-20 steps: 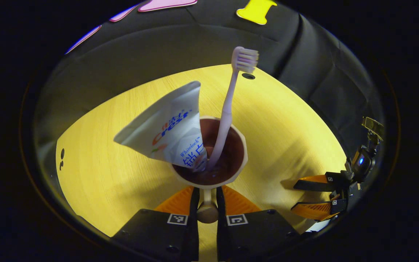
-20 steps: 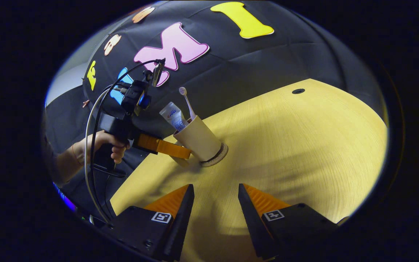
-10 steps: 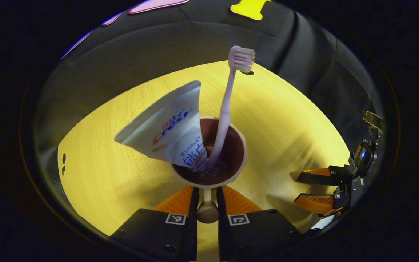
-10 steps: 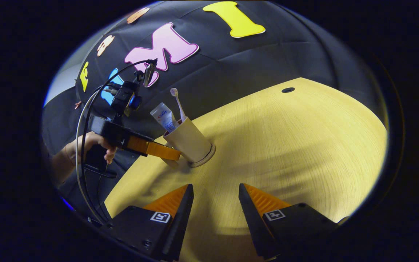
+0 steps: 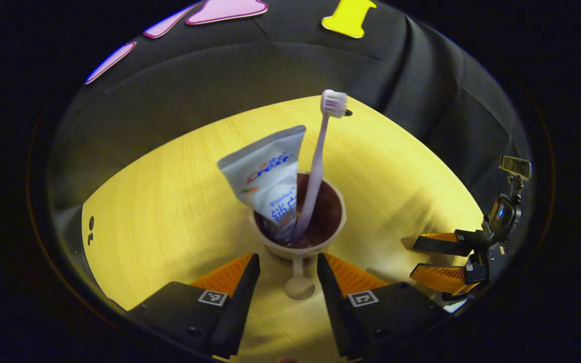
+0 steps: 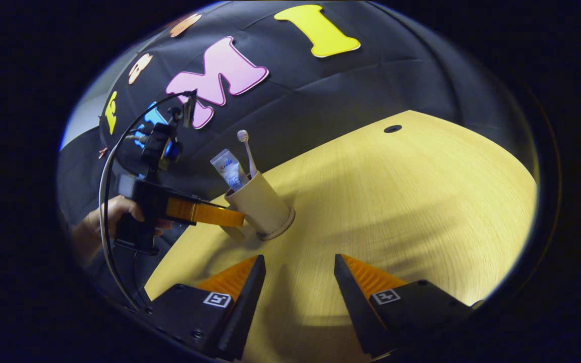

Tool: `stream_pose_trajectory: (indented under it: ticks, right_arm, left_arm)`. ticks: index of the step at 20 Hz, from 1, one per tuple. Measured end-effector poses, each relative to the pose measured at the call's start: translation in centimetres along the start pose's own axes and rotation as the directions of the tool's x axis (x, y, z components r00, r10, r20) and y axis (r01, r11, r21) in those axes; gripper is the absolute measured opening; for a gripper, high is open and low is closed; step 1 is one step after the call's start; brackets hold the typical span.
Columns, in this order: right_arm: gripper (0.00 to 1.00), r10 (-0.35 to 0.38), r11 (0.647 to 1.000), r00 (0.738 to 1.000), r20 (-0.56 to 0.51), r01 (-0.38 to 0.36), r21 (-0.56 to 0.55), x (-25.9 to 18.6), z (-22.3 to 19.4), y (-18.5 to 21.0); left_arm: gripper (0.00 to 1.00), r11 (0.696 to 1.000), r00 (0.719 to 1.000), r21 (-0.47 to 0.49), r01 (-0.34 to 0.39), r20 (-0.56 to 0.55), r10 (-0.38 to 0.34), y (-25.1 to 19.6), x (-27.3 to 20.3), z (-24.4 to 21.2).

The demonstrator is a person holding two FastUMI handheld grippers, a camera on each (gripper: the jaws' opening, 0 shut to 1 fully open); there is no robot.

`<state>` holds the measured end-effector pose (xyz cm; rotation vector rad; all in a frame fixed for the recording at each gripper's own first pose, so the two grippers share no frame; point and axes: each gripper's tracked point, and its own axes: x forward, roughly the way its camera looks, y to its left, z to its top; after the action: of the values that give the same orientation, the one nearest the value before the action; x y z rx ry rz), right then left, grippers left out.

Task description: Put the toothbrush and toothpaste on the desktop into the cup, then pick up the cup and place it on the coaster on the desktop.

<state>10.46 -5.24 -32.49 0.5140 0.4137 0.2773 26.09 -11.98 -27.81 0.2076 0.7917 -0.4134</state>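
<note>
As it stands on the coaster [image 6: 279,230], cup [image 5: 298,242] holding toothpaste [image 5: 269,181], toothbrush [image 5: 315,166].

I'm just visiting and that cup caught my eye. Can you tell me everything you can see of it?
The cup is a plain beige tumbler, dark brown inside, with a small handle on its side. It stands upright on a round coaster on the yellow wooden table. A toothpaste tube and a pale pink toothbrush lean inside it. The left gripper is open, fingers either side of the handle, not touching.
</note>
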Motion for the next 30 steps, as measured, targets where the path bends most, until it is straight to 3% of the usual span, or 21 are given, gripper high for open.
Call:
stream_pose_trajectory:
  ticks: [1,5,11,17,21,30]
  right_arm:
    - [0.88,-0.005,1.000,1.000,0.013,0.005,0.002,0.0,0.3,0.2]
    - [0.94,-0.014,1.000,1.000,0.020,0.014,-0.009,0.0,0.7,1.3]
    - [0.96,0.013,1.000,1.000,0.022,-0.013,-0.012,-0.7,2.2,5.3]
    - [0.96,0.042,0.999,0.999,0.016,-0.042,-0.015,-3.7,5.5,10.1]
    - [0.96,0.034,0.997,0.999,0.017,-0.033,-0.071,-6.1,7.1,12.7]
    - [0.96,0.040,0.998,0.999,-0.020,-0.041,-0.039,-10.6,9.0,18.5]
  left_arm:
    - [0.86,1.000,1.000,-0.001,-0.002,0.022,0.002,0.3,-0.3,-0.1]
    - [0.94,0.999,0.993,-0.033,-0.011,0.119,0.015,0.9,-2.3,-0.8]
    - [0.95,0.987,0.958,-0.157,-0.021,0.280,0.065,2.1,-6.9,-3.2]
    - [0.95,0.960,0.946,-0.279,-0.012,0.309,0.101,2.3,-12.8,-7.2]
    - [0.97,0.941,0.941,-0.334,0.053,0.333,0.065,1.5,-17.3,-8.0]
    - [0.97,0.931,0.932,-0.357,0.073,0.357,0.064,1.8,-24.3,-8.9]
